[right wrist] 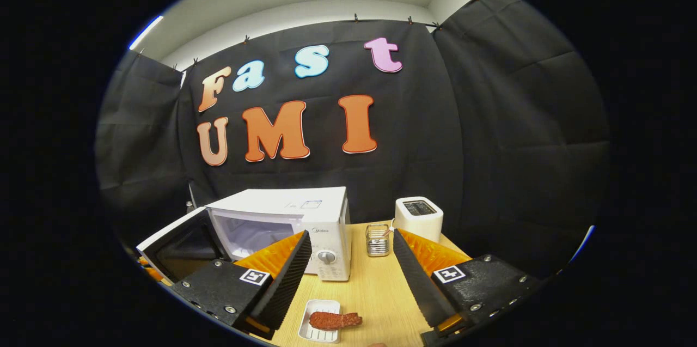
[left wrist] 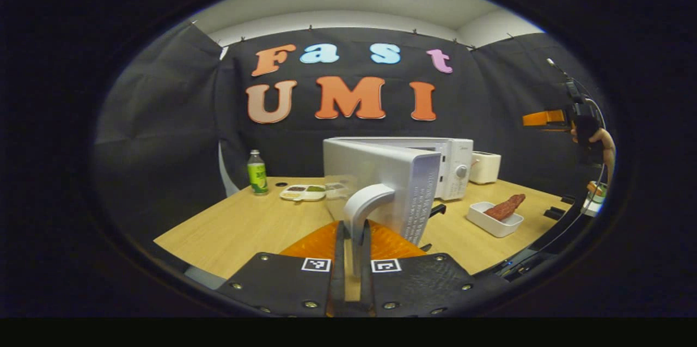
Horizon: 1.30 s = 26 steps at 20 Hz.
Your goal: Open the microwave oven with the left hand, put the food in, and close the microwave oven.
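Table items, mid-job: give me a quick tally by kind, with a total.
Appliances: 2, the microwave and toaster
Food dishes: 2, the white dish with the meat and a compartment tray
Bottles: 1, green-labelled
Wire holders: 1
Total: 6

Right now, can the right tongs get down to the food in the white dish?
Probably yes. The right tongs hang open above the white dish of food, with bare table between. The open microwave door stands off to the side.
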Each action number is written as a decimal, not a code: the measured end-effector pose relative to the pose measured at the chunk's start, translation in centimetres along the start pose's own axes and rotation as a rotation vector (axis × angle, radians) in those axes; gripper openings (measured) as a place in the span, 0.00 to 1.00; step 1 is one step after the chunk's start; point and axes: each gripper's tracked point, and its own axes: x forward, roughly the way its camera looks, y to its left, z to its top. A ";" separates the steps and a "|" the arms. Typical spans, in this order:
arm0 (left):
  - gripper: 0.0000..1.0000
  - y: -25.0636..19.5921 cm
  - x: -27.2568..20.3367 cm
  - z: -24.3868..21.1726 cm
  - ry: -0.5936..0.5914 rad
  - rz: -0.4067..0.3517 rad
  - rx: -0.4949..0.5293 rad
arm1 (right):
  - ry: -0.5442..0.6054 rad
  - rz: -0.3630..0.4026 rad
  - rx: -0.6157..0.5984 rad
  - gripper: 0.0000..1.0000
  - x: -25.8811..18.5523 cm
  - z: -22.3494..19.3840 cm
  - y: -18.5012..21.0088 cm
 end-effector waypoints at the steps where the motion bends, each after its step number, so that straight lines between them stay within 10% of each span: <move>1: 0.12 1.3 -0.5 0.4 -0.013 0.022 0.002 | 0.006 0.005 0.004 0.94 0.0 -0.3 0.2; 11: 0.49 13.7 -4.0 1.8 -0.065 0.260 -0.052 | 0.124 -0.025 0.131 0.94 1.1 -6.4 -0.1; 13: 0.73 15.5 -4.4 2.5 -0.083 0.294 -0.062 | 0.167 -0.031 0.187 0.94 1.2 -8.6 -0.3; 17: 0.90 17.7 -4.5 2.5 -0.092 0.341 -0.090 | 0.232 -0.037 0.341 0.95 1.3 -12.2 -0.5; 26: 0.90 18.3 -2.8 1.5 -0.057 0.302 -0.107 | 0.303 -0.094 0.609 0.94 1.4 -18.7 -1.0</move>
